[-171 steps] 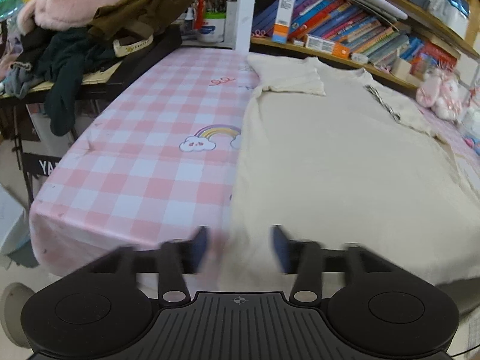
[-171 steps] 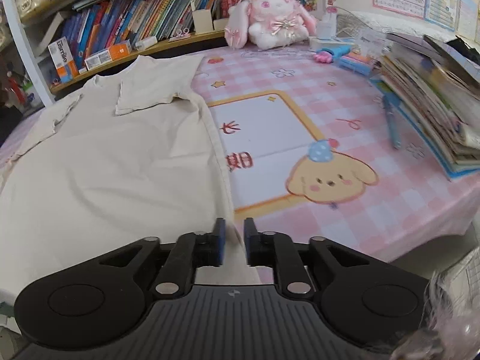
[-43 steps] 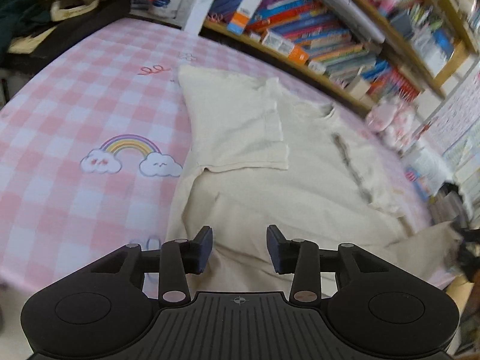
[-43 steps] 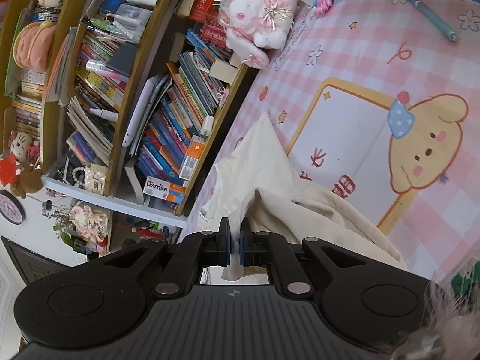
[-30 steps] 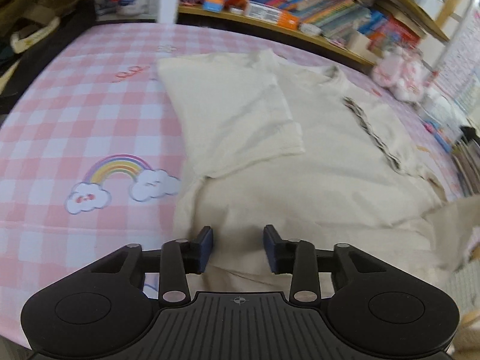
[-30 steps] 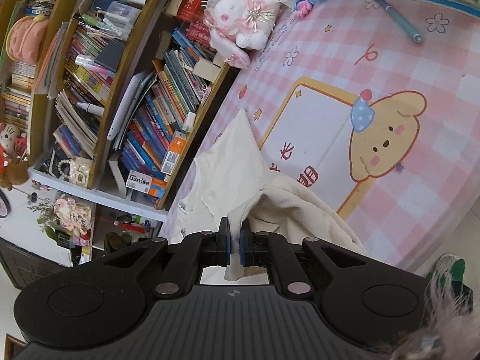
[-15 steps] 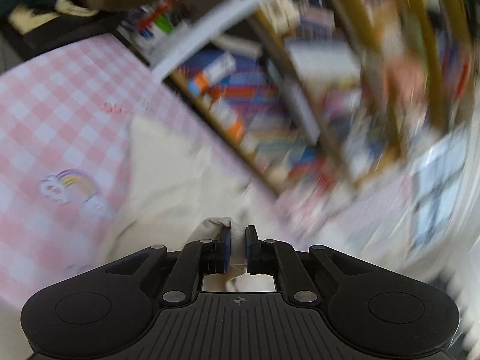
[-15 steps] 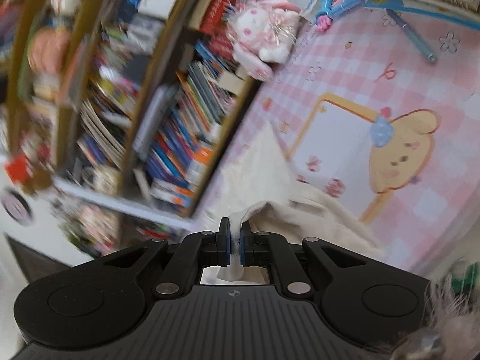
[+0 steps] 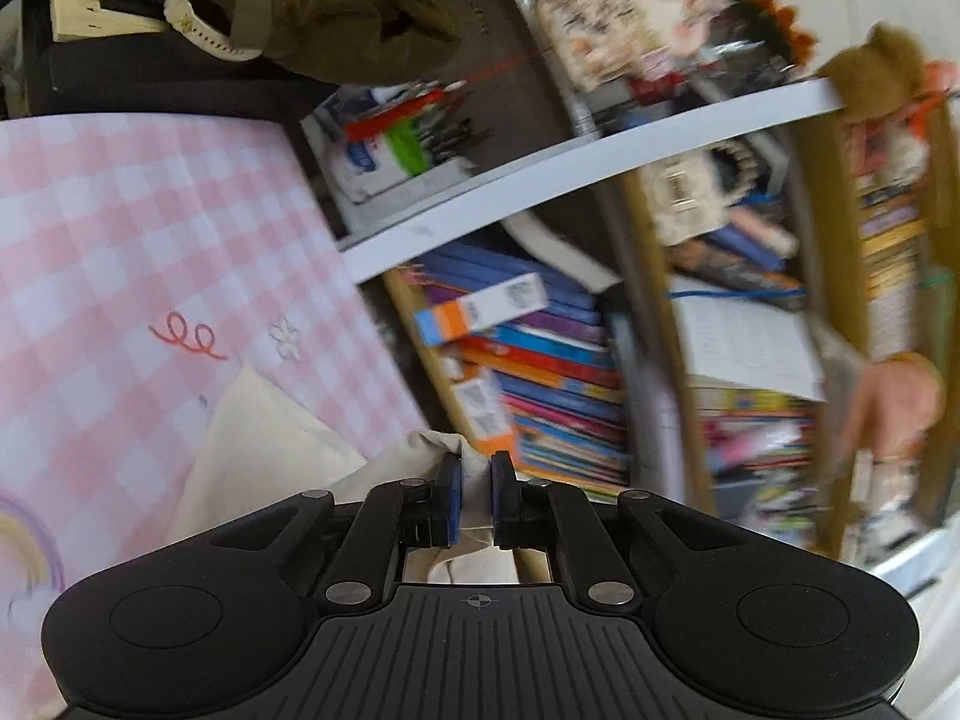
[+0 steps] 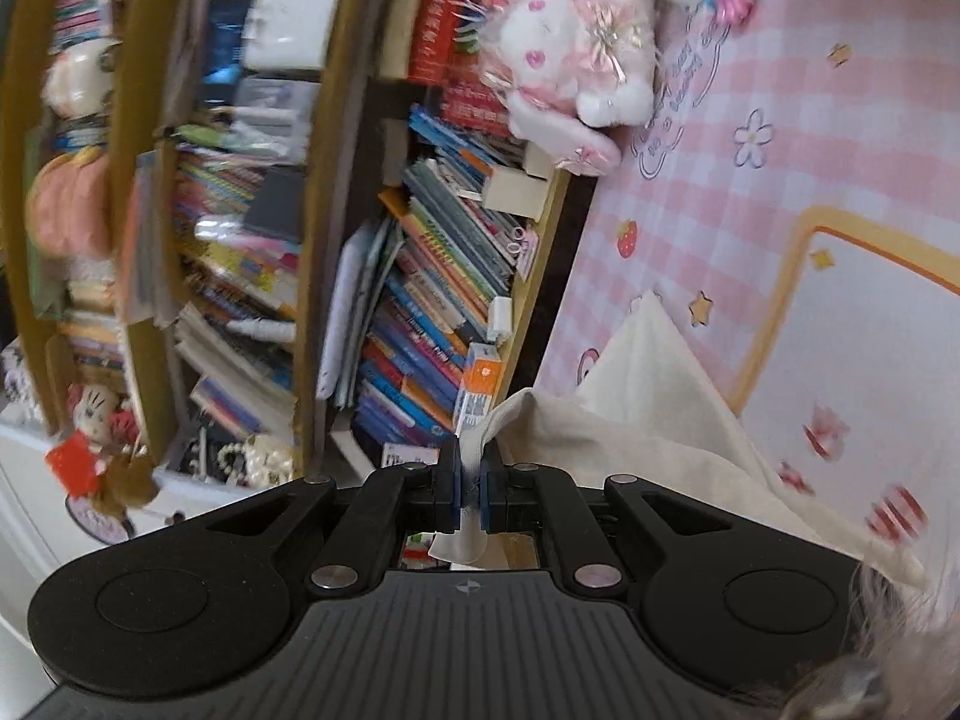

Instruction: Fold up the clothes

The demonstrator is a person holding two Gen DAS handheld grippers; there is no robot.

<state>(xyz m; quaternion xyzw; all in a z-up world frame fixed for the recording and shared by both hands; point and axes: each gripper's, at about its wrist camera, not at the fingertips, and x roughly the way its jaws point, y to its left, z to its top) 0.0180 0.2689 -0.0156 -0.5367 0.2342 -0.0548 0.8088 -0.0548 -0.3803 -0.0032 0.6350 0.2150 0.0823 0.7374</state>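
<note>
Right wrist: shirt (image 10: 630, 420) pinched in hand-held gripper (image 10: 471, 489)

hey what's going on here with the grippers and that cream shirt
A person is folding a cream shirt on a pink checked tablecloth. The left gripper and the right gripper are each shut on a bit of the shirt's edge, lifted off the table and pointing toward the bookshelf.

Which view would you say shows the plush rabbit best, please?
The right wrist view: the rabbit sits whole at the table's far edge by the bookshelf. The left wrist view shows only blurred shelves, no rabbit that I can make out.
</note>
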